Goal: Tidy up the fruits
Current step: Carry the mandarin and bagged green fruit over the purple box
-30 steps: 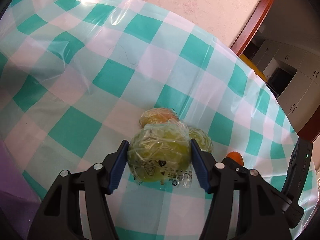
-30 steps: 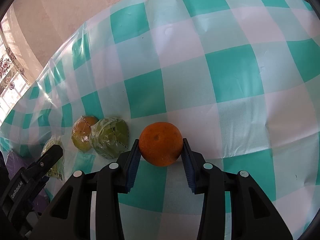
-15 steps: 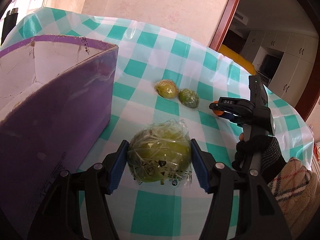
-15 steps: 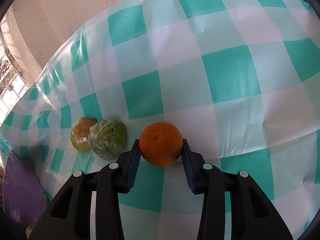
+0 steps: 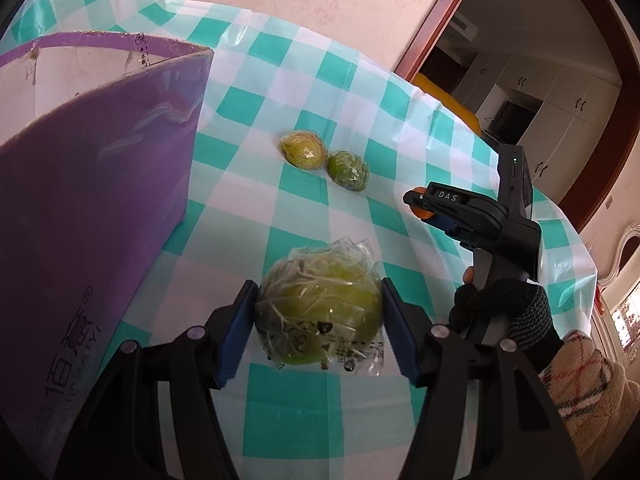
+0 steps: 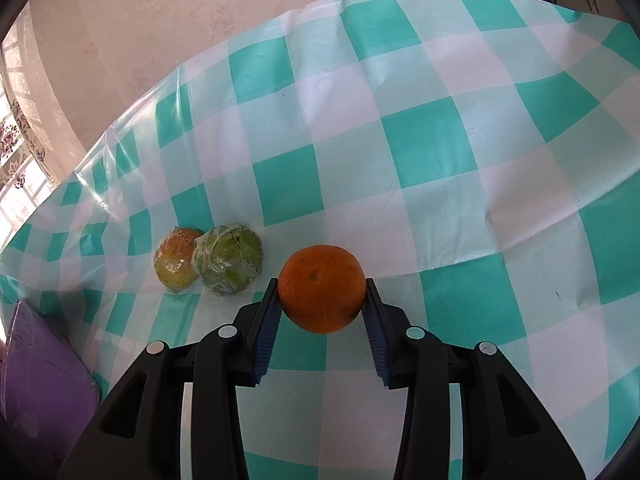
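My left gripper point(image 5: 318, 322) is shut on a large green fruit in plastic wrap point(image 5: 316, 312) and holds it above the table, beside the purple box point(image 5: 92, 184). My right gripper point(image 6: 320, 300) is shut on an orange point(image 6: 322, 288); it also shows in the left wrist view point(image 5: 424, 208), held by a gloved hand. Two wrapped fruits lie side by side on the checked cloth: a yellow-orange one point(image 5: 302, 150) point(image 6: 176, 260) and a green one point(image 5: 348, 170) point(image 6: 228, 258).
The purple cardboard box stands open at the left, with a corner low left in the right wrist view point(image 6: 36, 364). The teal-and-white checked tablecloth point(image 6: 440, 148) covers a round table. A doorway and white cabinets point(image 5: 540, 92) lie beyond its far edge.
My left gripper has pulled back and up with the wrapped green fruit, bringing the purple box into view. My right gripper has lifted and turned a little, keeping the orange.
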`<action>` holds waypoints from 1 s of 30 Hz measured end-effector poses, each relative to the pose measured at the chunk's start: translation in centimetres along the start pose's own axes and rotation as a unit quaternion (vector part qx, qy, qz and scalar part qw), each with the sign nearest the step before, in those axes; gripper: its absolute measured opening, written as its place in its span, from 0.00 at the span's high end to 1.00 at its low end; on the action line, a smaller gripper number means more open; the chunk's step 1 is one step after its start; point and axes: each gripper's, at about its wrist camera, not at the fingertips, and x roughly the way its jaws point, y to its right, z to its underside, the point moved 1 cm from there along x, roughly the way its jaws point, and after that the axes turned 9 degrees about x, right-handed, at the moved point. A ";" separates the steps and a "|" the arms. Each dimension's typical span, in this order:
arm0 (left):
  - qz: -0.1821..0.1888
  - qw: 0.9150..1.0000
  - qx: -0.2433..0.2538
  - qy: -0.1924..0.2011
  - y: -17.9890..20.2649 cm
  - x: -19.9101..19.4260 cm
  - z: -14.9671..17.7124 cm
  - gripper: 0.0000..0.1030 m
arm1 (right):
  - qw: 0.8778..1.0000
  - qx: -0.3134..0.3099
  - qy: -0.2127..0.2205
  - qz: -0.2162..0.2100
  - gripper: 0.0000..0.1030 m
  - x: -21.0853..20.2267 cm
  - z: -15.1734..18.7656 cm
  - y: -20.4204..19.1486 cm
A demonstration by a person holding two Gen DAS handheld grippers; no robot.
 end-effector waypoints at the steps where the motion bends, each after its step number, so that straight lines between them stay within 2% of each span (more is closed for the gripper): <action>1: 0.000 1.000 0.003 0.000 0.1 0.1 0.0 0.41 | 1.000 -0.003 0.000 0.002 0.61 -0.4 0.6 -0.2; 7: 0.000 1.000 0.010 0.001 0.3 0.0 0.0 0.41 | 0.999 -0.007 -0.018 0.048 0.61 -2.7 4.2 -0.3; 13: 0.002 1.000 0.007 0.004 0.1 -0.4 0.2 0.41 | 0.998 -0.022 -0.012 0.063 0.61 -5.9 7.8 -0.3; 17: -0.001 1.000 0.016 0.001 0.3 -0.6 0.4 0.41 | 0.998 -0.033 -0.009 0.060 0.61 -7.8 9.9 -0.6; 30: -0.014 1.000 0.023 -0.010 -0.2 -3.3 2.5 0.41 | 0.996 -0.072 -0.047 0.017 0.61 -11.7 15.7 -1.9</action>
